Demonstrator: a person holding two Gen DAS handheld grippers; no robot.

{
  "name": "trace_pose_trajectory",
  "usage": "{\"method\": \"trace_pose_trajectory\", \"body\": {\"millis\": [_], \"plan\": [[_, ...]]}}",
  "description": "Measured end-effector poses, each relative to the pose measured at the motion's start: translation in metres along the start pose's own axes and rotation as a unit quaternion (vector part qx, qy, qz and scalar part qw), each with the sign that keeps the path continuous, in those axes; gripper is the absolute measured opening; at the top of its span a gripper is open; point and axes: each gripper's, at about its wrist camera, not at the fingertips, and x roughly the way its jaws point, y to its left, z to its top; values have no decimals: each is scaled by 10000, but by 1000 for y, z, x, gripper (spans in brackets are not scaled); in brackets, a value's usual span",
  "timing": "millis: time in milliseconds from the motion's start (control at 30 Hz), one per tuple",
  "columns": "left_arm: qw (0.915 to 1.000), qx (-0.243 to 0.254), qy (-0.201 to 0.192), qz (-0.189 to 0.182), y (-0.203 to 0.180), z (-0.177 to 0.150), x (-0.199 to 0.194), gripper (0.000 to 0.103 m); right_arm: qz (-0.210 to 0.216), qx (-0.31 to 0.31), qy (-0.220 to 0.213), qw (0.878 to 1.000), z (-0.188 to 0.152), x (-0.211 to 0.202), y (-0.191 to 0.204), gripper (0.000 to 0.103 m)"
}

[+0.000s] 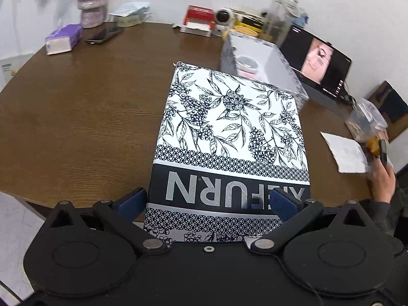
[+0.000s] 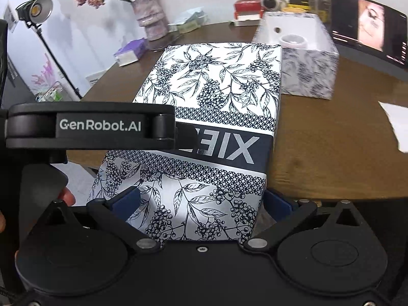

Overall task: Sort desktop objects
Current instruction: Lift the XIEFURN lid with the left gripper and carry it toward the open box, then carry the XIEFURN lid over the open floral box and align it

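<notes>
Lid: a flat rectangular cardboard box lid point(image 1: 229, 137), white with printed dark-blue leaves and berries, a lattice band and a dark stripe with silver letters; it lies at the near edge of the bench, overhanging toward the grippers.
Left gripper: the left gripper point(image 1: 211, 201) has blue pads on either side of the lid's near end, pressing its two long edges, so it is grasping the lid.
Right gripper: the right gripper point(image 2: 201, 201) straddles the lid's near end the same way, blue pads against both sides, grasping it.
Bench: a round bench point(image 1: 84, 107) of dark brown wood grain.
Open box: a square box point(image 2: 306, 58) with matching print stands just behind the lid's far end; inside is white, holding a small round pale jar point(image 2: 293, 41).
Around: a purple tissue pack point(image 1: 63, 38), a dark phone point(image 1: 103, 34), a textured vase point(image 2: 150, 17) with dried flowers, a red-and-white box point(image 1: 199, 19), a lit screen point(image 1: 318, 61) and a white paper sheet point(image 1: 346, 153).
Beside: a studio lamp point(image 2: 38, 7) on a stand.
</notes>
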Motion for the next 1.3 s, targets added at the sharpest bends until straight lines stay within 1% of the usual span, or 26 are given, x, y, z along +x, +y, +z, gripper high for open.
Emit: {"method": "trace_pose_trajectory", "body": {"millis": [300,467,733,900,1300], "plan": [[9994,197,-17,-292,-28,1,4,102,-254,257,-56,9993,-6,-16,-24,103],[9990,252,-126,-352,-37,12,5,102,-298,292,-111,9991,3,-19,-32,103],[9987,187,-261,-395,-48,37,10,102,-351,218,-281,9987,30,-20,-42,103],[9987,108,-276,-417,-54,56,19,102,-359,173,-374,9985,52,-17,-53,103],[9989,-88,-260,-370,-65,106,56,102,-310,22,-336,9990,104,7,-85,103]]}}
